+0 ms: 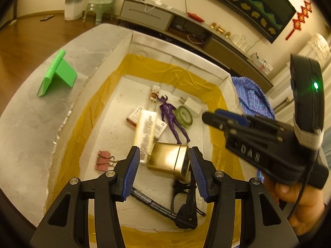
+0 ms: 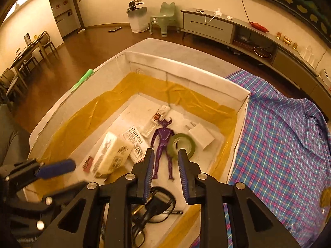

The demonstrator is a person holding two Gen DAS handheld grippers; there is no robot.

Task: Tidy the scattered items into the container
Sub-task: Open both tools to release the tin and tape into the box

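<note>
Left hand-held gripper (image 1: 163, 169) hovers wide open, empty, over gold tin (image 1: 168, 161); right hand-held gripper (image 2: 165, 173) half-open, empty. Judged next: fetch green stand (image 1: 60, 74) at ten o'clock into box (image 1: 115, 51).

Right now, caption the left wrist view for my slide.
Open left tongs hover over a gold metal tin inside the white yellow-lined box.

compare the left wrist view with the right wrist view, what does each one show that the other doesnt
Only the left wrist view shows the gold tin between the open fingers of the left gripper, the pink binder clips, the black pen and the whole green stand on the table outside the box.

Only the right wrist view shows the dining table and chairs and the full spread of the plaid shirt beside the box.

Both show the white box, purple figure, green tape roll, cream bottle, white charger and black glasses.
</note>
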